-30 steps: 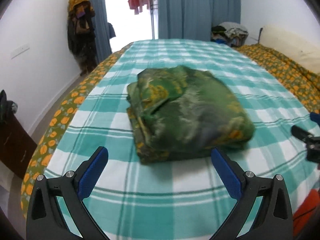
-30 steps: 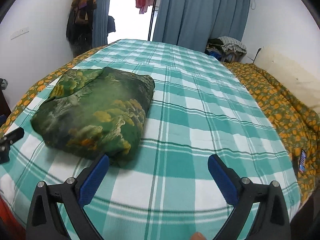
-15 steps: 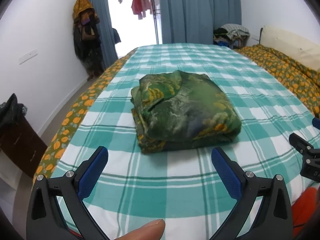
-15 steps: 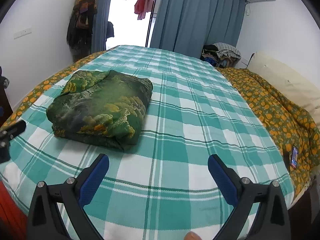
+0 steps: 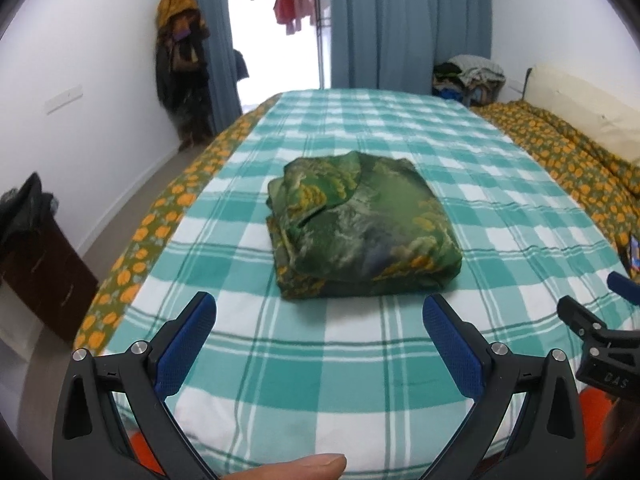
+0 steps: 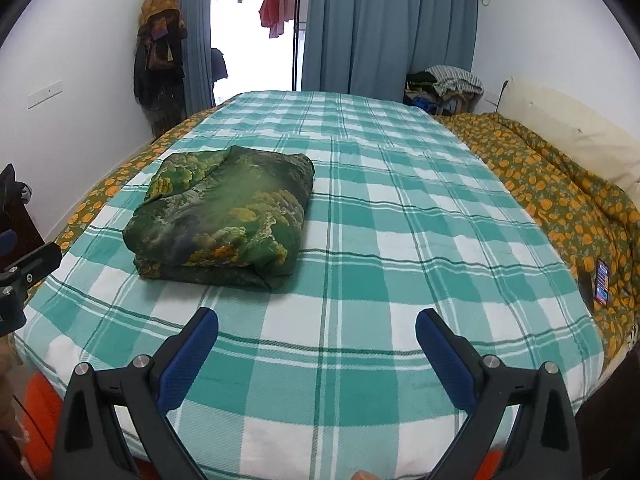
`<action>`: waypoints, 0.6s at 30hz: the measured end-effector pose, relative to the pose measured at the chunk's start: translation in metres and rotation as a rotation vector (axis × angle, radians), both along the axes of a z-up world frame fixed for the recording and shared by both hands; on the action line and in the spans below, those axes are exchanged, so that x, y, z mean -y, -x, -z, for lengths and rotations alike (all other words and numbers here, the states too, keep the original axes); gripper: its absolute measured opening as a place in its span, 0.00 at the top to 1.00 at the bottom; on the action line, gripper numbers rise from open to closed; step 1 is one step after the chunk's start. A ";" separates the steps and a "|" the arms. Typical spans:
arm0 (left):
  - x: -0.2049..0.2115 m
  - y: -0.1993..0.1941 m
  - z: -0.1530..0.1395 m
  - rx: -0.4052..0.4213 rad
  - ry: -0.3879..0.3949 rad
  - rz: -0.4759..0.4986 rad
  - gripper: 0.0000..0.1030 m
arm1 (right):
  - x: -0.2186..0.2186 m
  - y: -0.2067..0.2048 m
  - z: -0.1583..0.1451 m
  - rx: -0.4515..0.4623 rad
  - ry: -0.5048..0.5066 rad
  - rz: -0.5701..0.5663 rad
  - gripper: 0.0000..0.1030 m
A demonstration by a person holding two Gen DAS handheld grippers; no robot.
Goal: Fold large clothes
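Left wrist view: left gripper (image 5: 320, 316) held level above the bed's near edge, jaws spread wide, gripping nothing. Folded green garment (image 5: 360, 232) lies on the checked blanket (image 5: 400, 384), just beyond, toward the bed's left edge. Right gripper (image 6: 318, 330) likewise wide open, empty, garment off to its left.

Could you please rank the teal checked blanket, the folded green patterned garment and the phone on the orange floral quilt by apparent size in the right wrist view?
1. teal checked blanket
2. folded green patterned garment
3. phone
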State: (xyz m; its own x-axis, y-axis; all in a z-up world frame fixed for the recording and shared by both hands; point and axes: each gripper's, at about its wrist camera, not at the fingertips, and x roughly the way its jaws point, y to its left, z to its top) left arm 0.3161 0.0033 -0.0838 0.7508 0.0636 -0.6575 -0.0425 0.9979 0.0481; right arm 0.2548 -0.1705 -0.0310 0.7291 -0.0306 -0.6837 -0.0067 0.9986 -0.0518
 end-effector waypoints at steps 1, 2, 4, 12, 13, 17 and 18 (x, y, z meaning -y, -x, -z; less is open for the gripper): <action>-0.001 0.000 0.000 -0.008 0.002 -0.003 0.00 | -0.002 0.002 -0.003 0.002 0.003 -0.002 0.02; -0.001 0.001 0.000 -0.021 0.007 -0.002 0.00 | -0.004 0.004 -0.005 0.006 0.004 -0.008 0.02; -0.002 0.002 0.002 -0.033 0.002 -0.012 0.00 | -0.008 0.007 -0.009 0.008 0.007 -0.017 0.02; -0.005 0.012 0.002 -0.047 0.005 -0.022 0.00 | -0.022 0.013 -0.009 -0.007 0.017 -0.047 0.02; -0.004 0.013 0.002 -0.047 -0.003 -0.025 0.00 | -0.023 0.014 -0.008 -0.012 0.015 -0.051 0.02; -0.004 0.017 0.000 -0.050 -0.001 -0.022 0.00 | -0.030 0.018 -0.009 -0.021 0.018 -0.069 0.02; -0.004 0.017 0.000 -0.050 0.004 -0.020 0.00 | -0.032 0.019 -0.009 -0.022 0.018 -0.076 0.02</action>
State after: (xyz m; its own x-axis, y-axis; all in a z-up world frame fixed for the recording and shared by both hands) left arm 0.2987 0.0071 -0.0839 0.7153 0.0757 -0.6947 -0.0603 0.9971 0.0466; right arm 0.2355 -0.1388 -0.0220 0.7143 0.0116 -0.6997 -0.0837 0.9941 -0.0690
